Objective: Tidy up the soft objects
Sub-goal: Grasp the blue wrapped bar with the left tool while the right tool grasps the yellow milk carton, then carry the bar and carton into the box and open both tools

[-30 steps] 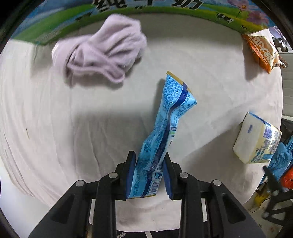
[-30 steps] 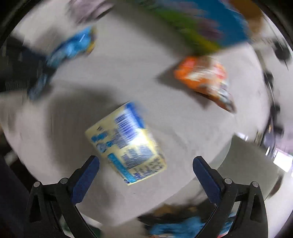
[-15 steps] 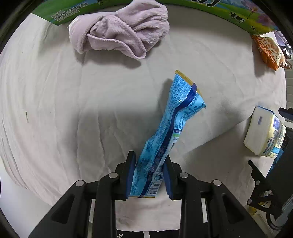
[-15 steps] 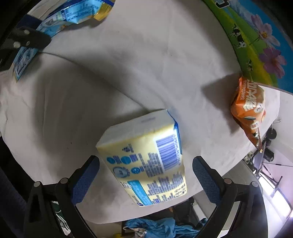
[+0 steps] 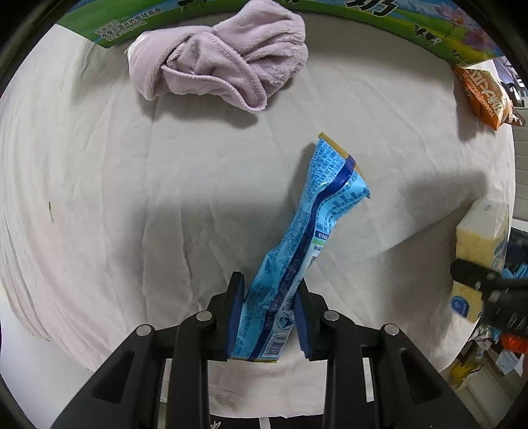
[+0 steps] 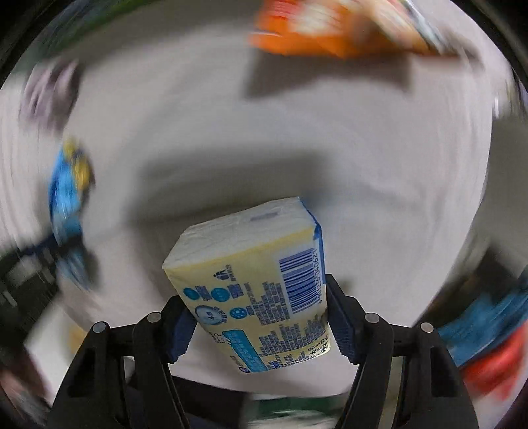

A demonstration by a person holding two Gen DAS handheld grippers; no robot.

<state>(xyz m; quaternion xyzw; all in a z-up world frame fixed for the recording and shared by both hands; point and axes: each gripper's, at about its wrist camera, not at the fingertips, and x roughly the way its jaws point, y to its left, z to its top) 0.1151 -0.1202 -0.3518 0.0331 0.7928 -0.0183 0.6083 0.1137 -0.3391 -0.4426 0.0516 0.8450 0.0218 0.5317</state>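
My left gripper (image 5: 269, 312) is shut on the lower end of a blue snack packet (image 5: 307, 237), which stands up over the white-clothed table (image 5: 132, 198). My right gripper (image 6: 259, 321) is shut on a yellow and white tissue pack (image 6: 260, 290). The pack also shows in the left wrist view (image 5: 480, 244) at the table's right edge. A crumpled lilac towel (image 5: 217, 69) lies at the far side of the table. The blue packet appears blurred in the right wrist view (image 6: 67, 204).
An orange snack bag (image 5: 485, 95) lies at the far right of the table, blurred in the right wrist view (image 6: 330, 29). A green printed carton (image 5: 396, 16) stands along the far edge. Blue and red clutter (image 6: 488, 340) sits below the table's right side.
My right gripper has closed from wide open onto the tissue pack and is moving fast, blurring its view. My left gripper, still holding the blue packet, has shifted so the towel sits nearer the middle.
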